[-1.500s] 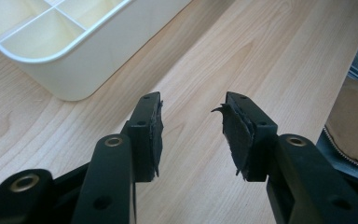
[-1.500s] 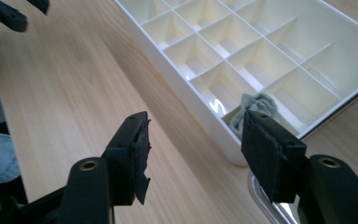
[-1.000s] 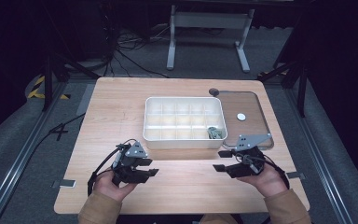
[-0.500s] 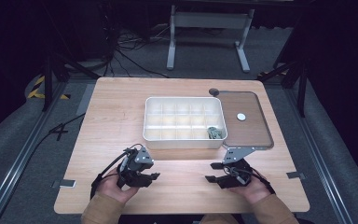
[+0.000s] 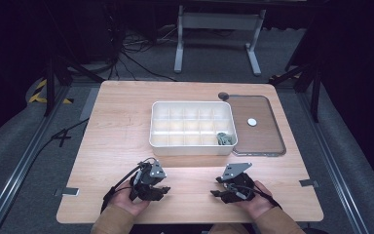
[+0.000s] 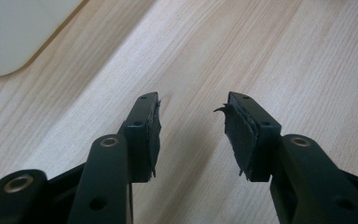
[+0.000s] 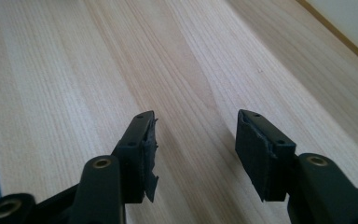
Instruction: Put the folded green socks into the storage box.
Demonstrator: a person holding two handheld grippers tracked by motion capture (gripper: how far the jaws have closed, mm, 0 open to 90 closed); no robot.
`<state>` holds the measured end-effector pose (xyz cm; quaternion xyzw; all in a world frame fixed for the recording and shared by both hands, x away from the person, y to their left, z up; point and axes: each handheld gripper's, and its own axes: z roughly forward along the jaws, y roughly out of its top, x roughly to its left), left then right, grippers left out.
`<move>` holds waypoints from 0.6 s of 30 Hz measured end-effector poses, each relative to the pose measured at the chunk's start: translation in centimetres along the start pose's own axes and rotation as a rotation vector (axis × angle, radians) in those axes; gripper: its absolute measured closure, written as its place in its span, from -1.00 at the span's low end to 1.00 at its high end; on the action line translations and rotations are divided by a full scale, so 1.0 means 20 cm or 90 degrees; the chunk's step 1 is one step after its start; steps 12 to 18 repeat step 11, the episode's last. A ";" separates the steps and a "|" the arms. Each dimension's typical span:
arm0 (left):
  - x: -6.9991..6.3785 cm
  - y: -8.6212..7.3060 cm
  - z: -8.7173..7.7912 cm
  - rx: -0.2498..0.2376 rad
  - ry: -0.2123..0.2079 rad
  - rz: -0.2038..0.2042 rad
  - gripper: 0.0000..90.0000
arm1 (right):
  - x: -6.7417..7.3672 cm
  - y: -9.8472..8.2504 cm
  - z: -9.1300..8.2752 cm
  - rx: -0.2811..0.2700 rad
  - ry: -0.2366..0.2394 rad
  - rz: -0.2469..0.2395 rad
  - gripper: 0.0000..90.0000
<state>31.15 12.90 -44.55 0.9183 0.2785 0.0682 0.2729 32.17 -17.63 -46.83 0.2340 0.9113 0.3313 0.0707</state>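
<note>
- White box [image 5: 193,127] with many small cubbies, sitting in the middle of the wooden table [image 5: 117,126].
- Small grey bits [image 5: 224,138] lying in the near right cubby of that box.
- Clear flat lid [image 5: 256,126] lying flat just to the right of the box, with a small white round thing [image 5: 252,122] on it.
- Small dark round thing [image 5: 223,96] by the far left corner of the lid.
- Left gripper [image 5: 163,191] held in the left hand [image 5: 129,202], near the front edge of the table, pointing right.
- In the left gripper view, left gripper [image 6: 192,123] spread wide with nothing between the jaws, bare wood under them, a white box corner [image 6: 18,32] at the far left.
- Right gripper [image 5: 216,187] held in the right hand [image 5: 255,201], also near the front edge, pointing left toward the other one, well apart from it.
- In the right gripper view, right gripper [image 7: 196,135] spread wide, holding nothing, bare wood below.
</note>
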 end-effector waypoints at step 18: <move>0.05 -0.01 0.02 -0.021 0.001 -0.024 0.21 | 0.02 -0.02 0.00 -0.054 0.001 -0.001 0.05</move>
